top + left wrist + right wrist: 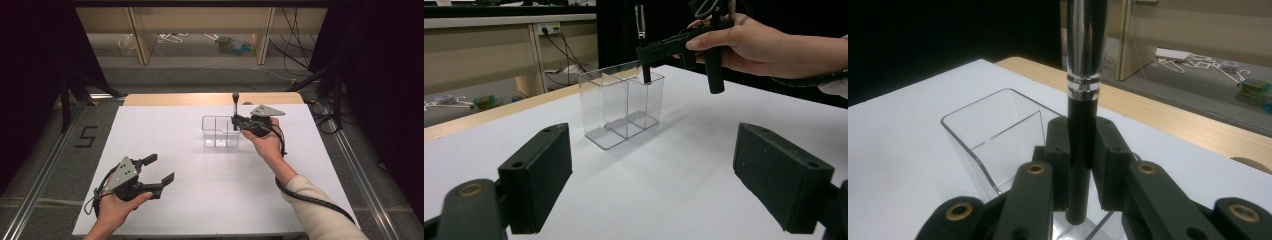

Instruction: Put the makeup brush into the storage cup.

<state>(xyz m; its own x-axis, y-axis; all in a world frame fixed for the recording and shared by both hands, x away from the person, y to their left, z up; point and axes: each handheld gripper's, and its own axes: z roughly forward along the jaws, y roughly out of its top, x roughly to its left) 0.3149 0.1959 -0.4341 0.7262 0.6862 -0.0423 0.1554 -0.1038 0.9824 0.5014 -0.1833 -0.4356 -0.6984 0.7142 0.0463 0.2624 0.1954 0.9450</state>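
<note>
A clear divided plastic box [216,134] stands on the white table top [200,195], right of the middle. My right gripper [235,122] is shut on a slim rod [235,104] with a black lower part and a chrome upper part, held upright over the box's right end. In the right gripper view the pads [1058,150] clamp the rod [1083,105] above the box [993,130]. In the left gripper view the rod's lower end [646,75] dips just inside the box's [619,107] end compartment. My left gripper [160,169] rests open at the front left, nothing between its jaws.
A wooden table edge [210,98] runs along the far side. Beyond it are shelf legs [142,40] and loose items on the floor. Metal rails [360,175] flank the table. The right gripper's cable [310,200] trails along the person's sleeve.
</note>
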